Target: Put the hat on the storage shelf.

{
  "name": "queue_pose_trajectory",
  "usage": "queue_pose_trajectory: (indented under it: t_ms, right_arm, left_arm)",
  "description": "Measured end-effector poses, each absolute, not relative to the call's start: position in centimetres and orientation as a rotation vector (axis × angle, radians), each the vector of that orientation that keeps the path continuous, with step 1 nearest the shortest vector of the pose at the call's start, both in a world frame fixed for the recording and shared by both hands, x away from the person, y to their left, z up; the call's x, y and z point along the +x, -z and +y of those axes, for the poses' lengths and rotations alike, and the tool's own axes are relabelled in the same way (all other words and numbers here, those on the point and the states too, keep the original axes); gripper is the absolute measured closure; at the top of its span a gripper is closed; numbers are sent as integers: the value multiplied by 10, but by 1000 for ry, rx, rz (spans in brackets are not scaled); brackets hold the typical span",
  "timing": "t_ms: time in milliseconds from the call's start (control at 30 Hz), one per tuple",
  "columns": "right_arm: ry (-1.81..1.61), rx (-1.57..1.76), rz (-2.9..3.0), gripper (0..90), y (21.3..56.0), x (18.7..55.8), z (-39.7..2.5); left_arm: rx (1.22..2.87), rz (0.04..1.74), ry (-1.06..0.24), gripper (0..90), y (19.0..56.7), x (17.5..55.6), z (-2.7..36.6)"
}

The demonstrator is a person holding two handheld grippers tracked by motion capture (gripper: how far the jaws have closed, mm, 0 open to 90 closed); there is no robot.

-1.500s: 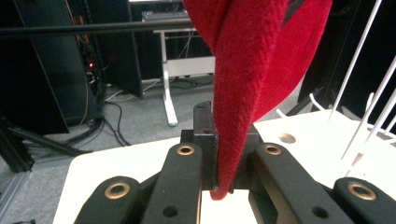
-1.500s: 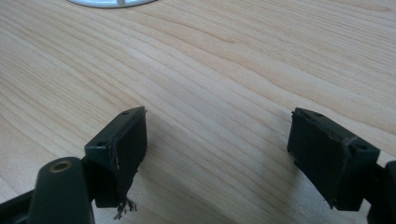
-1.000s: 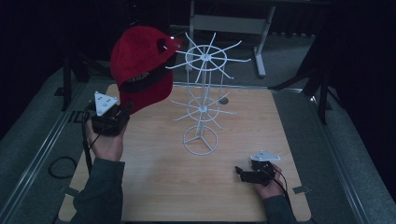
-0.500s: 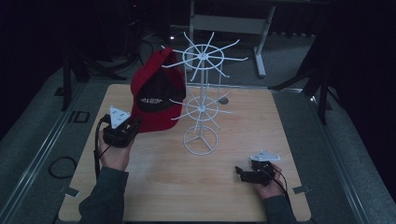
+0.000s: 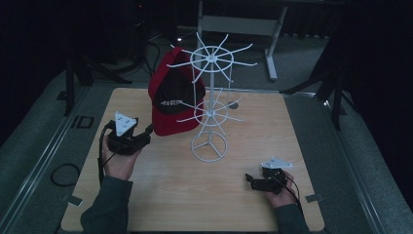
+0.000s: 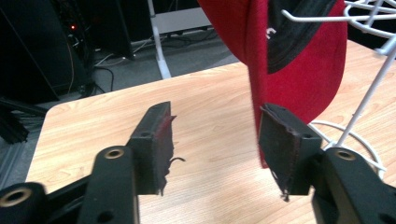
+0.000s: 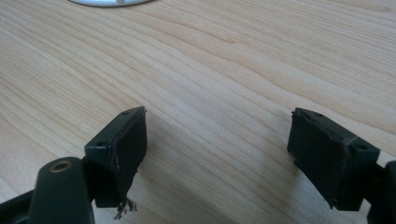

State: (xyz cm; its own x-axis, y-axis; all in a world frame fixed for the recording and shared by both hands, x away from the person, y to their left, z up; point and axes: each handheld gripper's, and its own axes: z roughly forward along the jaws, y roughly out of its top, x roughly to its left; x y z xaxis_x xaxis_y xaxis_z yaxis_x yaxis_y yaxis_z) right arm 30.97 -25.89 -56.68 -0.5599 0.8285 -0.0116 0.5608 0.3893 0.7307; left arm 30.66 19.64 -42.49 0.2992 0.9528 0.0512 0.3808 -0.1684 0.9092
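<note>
You are holding your left gripper (image 5: 146, 132) just below the red fabric baseball cap with the black inner band (image 5: 171, 100), its jaws standing wide apart and gripping nothing. The cap is hanging from an arm of the white wire spoked display stand (image 5: 209, 105) over the far left part of the pale wooden table (image 5: 234, 200), its lower edge dangling close by one jaw. Your right gripper (image 5: 254, 181) is resting low near the table's near right corner, its jaws also spread.

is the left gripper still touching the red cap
Cannot tell. In the left gripper view the open left gripper has one jaw overlapping the red cap's edge, no gap or contact shown.
</note>
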Motion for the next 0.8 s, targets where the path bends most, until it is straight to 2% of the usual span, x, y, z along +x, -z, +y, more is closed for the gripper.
queue_pose_trajectory:
  t_ms: [300,800]
  right_arm:
    - [-981,1206,2278,197,567,310,-259]
    - [-982,1209,2278,197,567,309,-259]
  left_arm:
    - [1715,1191,-792,368,427,307,197]
    - [1711,1163,-688,351,451,306,197]
